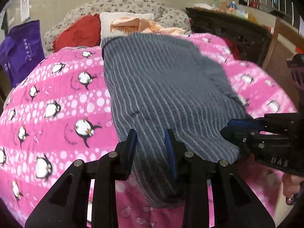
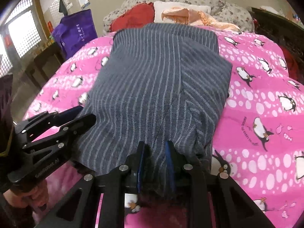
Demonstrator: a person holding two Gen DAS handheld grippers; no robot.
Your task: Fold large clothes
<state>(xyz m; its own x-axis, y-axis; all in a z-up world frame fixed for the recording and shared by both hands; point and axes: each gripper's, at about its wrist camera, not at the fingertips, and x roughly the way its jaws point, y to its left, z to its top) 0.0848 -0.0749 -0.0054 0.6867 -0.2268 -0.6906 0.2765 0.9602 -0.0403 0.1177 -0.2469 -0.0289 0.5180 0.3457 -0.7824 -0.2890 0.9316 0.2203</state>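
Note:
A large grey striped garment (image 1: 161,87) lies lengthwise on the pink penguin blanket (image 1: 57,98), its sides folded in. My left gripper (image 1: 152,138) is shut on the garment's near-left hem, cloth bunched between the fingers. My right gripper (image 2: 155,150) is shut on the near-right hem of the garment (image 2: 152,79). The right gripper also shows in the left wrist view (image 1: 233,127) at the right. The left gripper shows in the right wrist view (image 2: 83,114) at the left. Both hold the near edge slightly raised off the blanket (image 2: 266,98).
At the bed's far end lie a red cushion (image 1: 77,32), a white pillow (image 1: 121,24) with an orange cloth (image 1: 136,24) and a floral quilt (image 1: 133,3). A purple bag (image 1: 20,51) stands at the left. A dark carved cabinet (image 1: 237,30) stands at the right.

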